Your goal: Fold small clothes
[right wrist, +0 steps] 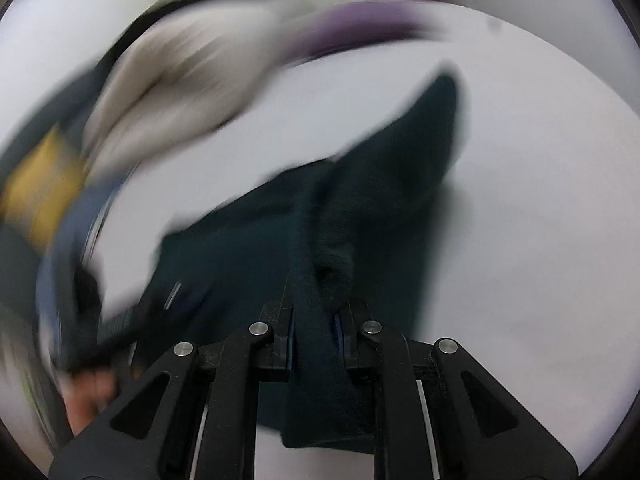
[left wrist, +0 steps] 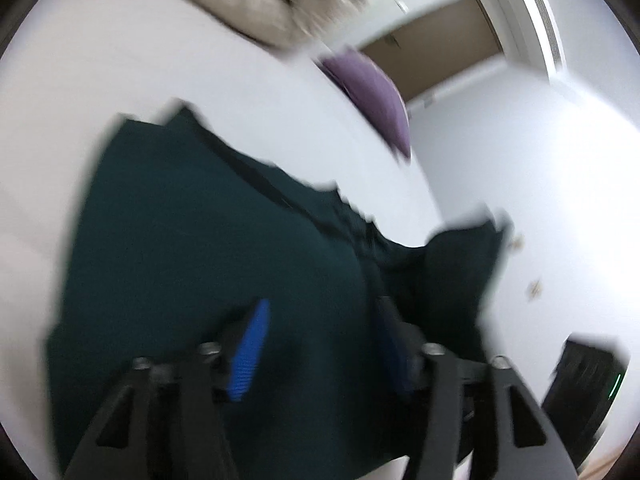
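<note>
Right wrist view: my right gripper (right wrist: 314,320) is clamped on the dark green garment (right wrist: 360,184). Left gripper (left wrist: 320,344) gapes wide over that cloth on the white table (left wrist: 100,80).

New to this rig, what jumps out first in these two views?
The dark green garment dominates both views, spread on the white table. The right tongs are shut on a bunched fold of it; the left tongs are open over the cloth. At the far edge sit a purple cloth and a blurred beige garment.
</note>
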